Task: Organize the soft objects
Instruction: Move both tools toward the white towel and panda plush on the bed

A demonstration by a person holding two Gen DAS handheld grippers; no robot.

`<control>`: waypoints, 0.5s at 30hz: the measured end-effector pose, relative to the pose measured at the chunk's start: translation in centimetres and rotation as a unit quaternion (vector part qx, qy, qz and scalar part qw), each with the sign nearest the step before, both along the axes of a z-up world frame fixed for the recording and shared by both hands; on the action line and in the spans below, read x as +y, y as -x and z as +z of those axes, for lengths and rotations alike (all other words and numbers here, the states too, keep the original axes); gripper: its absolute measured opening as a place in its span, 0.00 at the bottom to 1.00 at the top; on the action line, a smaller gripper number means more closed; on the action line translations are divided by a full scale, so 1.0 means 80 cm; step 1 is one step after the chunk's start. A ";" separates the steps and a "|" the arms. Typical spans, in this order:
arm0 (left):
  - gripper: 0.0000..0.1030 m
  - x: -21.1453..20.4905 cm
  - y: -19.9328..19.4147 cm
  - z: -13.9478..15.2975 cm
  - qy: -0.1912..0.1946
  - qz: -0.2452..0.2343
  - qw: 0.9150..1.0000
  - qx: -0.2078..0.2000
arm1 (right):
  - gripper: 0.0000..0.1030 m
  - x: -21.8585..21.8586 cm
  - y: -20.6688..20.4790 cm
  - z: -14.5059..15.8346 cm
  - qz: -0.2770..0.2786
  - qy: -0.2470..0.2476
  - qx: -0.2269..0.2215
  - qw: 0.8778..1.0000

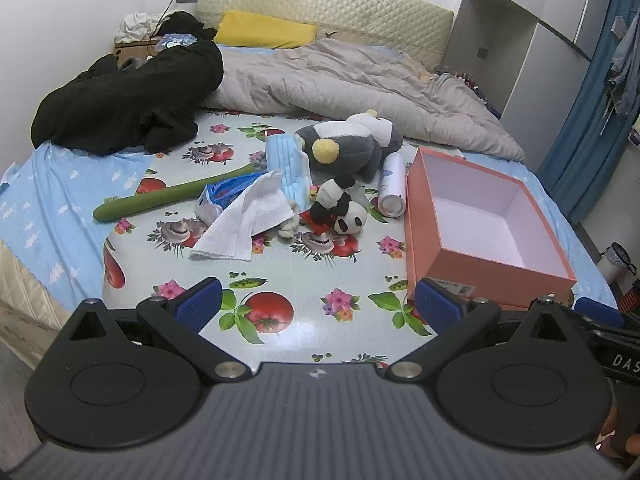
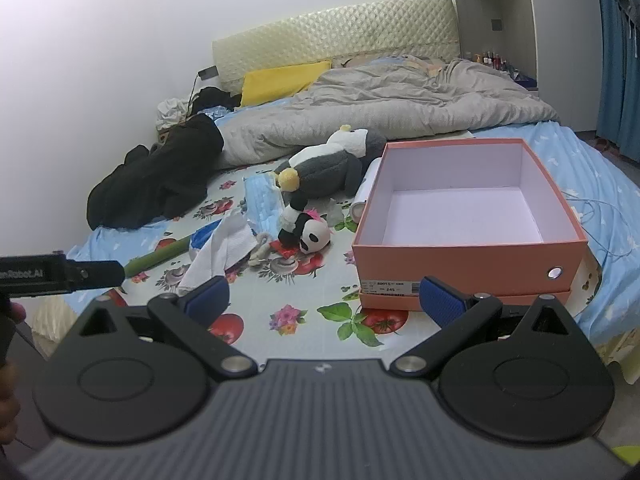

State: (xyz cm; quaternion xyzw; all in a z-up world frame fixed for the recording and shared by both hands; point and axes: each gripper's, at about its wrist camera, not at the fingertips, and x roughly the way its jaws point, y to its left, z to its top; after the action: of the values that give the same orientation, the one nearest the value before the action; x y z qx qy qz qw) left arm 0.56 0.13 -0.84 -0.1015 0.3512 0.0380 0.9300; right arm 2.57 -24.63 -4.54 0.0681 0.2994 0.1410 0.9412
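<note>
Bed with fruit-print cloth (image 1: 288, 276). Both our grippers, left gripper (image 1: 318, 304) and right gripper (image 2: 324, 300), gape wide, empty. Panda plush (image 1: 340, 208) lies ahead of the left, pink box (image 2: 468, 248) right-ahead (empty). We should pinch its body squarely.

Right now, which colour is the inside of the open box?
White inside the box, salmon-pink outside; the right wrist view shows it best.

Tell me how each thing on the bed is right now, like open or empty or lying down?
Pink box: open, empty.
Small panda toy: lying head down.
Big grey plush: lying on its side.
White paper towel: unfolded, crumpled.
Blue face masks: loose pile.
White spray can: lying flat.
Left gripper: open, empty.
Right gripper: open, empty.
</note>
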 end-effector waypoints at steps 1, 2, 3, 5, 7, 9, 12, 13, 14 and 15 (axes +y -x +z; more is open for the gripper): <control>1.00 0.000 0.000 0.000 0.001 0.000 1.000 0.001 | 1.00 -0.001 0.000 0.000 0.000 -0.002 0.001 1.000; 1.00 0.001 -0.001 -0.001 0.002 0.000 1.000 0.002 | 1.00 -0.001 -0.001 -0.001 0.000 -0.003 0.001 1.000; 1.00 0.000 -0.002 -0.003 0.002 0.000 1.000 0.003 | 1.00 0.000 -0.001 -0.001 -0.001 -0.001 0.002 1.000; 1.00 0.000 -0.002 -0.004 0.001 0.001 1.000 0.004 | 1.00 0.000 -0.002 -0.003 -0.001 -0.002 0.005 1.000; 1.00 0.001 -0.003 -0.006 0.003 0.001 1.000 0.002 | 1.00 0.001 -0.002 -0.004 0.000 -0.001 0.007 1.000; 1.00 0.001 -0.006 -0.008 0.005 0.005 1.000 0.003 | 1.00 0.000 -0.003 -0.005 -0.001 0.000 0.005 1.000; 1.00 -0.001 -0.012 -0.011 0.004 0.006 1.000 0.002 | 1.00 -0.001 -0.006 -0.009 -0.003 0.001 0.008 1.000; 1.00 0.000 -0.013 -0.010 0.004 0.006 1.000 0.003 | 1.00 -0.002 -0.008 -0.011 -0.002 -0.001 0.009 1.000; 1.00 0.001 -0.012 -0.010 0.005 0.006 1.000 0.002 | 1.00 -0.004 -0.008 -0.012 -0.002 -0.003 0.011 1.000; 1.00 0.001 -0.012 -0.010 0.005 0.006 1.000 0.002 | 1.00 -0.004 -0.010 -0.013 0.000 -0.003 0.011 1.000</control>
State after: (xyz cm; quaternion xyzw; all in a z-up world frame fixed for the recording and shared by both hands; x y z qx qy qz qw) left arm 1.50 0.18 -1.65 -0.1077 0.3526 0.0419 0.9286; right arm 3.37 -24.93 -5.60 0.0722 0.3098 0.1415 0.9374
